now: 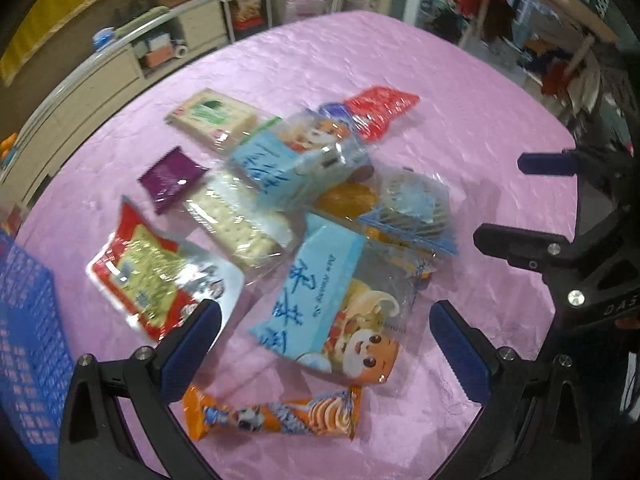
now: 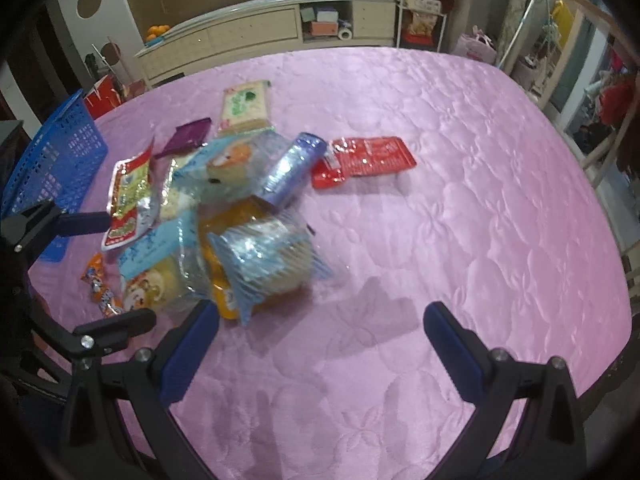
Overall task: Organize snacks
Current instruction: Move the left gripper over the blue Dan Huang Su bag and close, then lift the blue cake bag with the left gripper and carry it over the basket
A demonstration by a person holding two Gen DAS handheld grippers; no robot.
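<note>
Snack pile (image 1: pixel 304 216) sits mid-counter (image 2: pixel 460 184) on pink quilted cloth, blue basket (image 2: pixel 60 156) at its left edge. Left hand-held gripper (image 1: pixel 324 344) wide open, empty, hovering over a light-blue cake pack (image 1: pixel 320 304) with blue Chinese script, unreadable in blur. Right hand-held gripper (image 2: pixel 320 340) wide open, empty, just beside the pile. Red packet (image 2: pixel 364 160) lies apart; its print is illegible.

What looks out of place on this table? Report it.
Nothing is spilled or torn. The snack packets lie in a loose overlapping heap on the pink tablecloth, none in the blue basket. Both grippers, left and right, are open and empty.
</note>
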